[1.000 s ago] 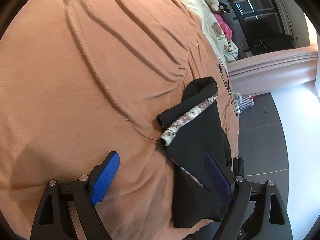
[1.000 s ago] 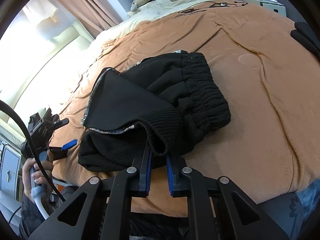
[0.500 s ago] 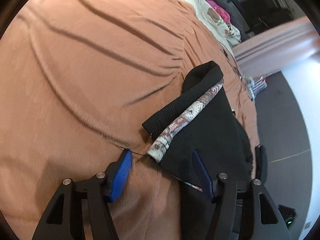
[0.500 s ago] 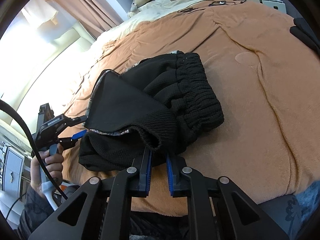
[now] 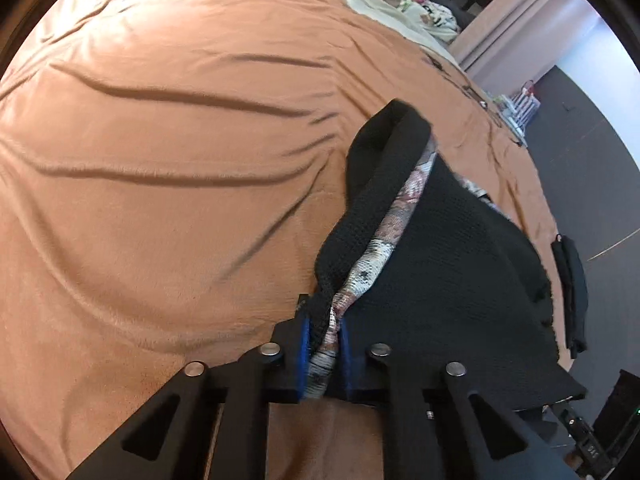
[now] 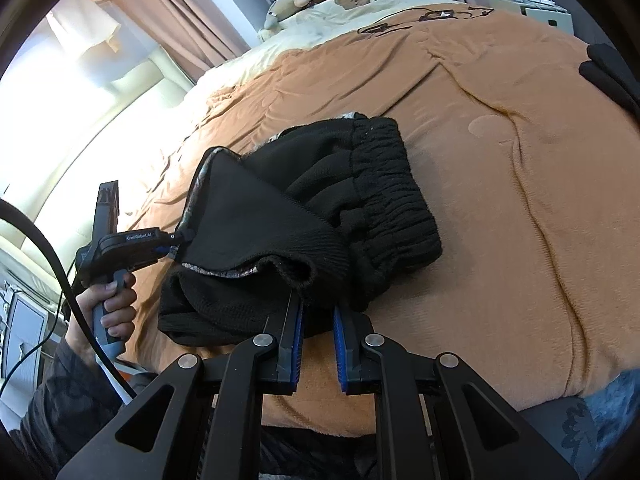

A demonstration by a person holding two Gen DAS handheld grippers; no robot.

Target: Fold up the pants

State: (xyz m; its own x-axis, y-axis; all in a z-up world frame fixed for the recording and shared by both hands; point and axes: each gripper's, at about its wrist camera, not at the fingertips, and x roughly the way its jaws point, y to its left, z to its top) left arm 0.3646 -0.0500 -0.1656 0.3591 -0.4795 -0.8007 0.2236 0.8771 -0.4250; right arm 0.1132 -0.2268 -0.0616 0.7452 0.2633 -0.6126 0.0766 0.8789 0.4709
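Change since a second ago: left gripper [image 5: 324,334] has gone from wide apart over the blanket to pinching the pants; its jaws are closing, fabric between them. Right gripper unchanged.

Left wrist view – grip: blue pads press on the black cuff and patterned lining edge of the pants [image 5: 448,264].
Left wrist view – pants: black knit, lying near the bed's right edge, one hem raised into the jaws.
Left wrist view – surface: orange blanket [image 5: 168,184], long creases; cream bedding at the far end; dark floor at right.

Right wrist view – writing: white lettering on the left gripper's body [image 6: 176,242]; too small to read surely.
Right wrist view – right gripper [image 6: 318,320]: jaws narrow, clamped on a black ribbed cuff.
Right wrist view – pants [image 6: 320,216]: bunched, elastic waistband toward the right.
Right wrist view – hand [image 6: 110,304]: wrapped on the left gripper's handle.
Right wrist view – room: curtains, bright window at left, plush toys [image 6: 288,4] by the pillows.
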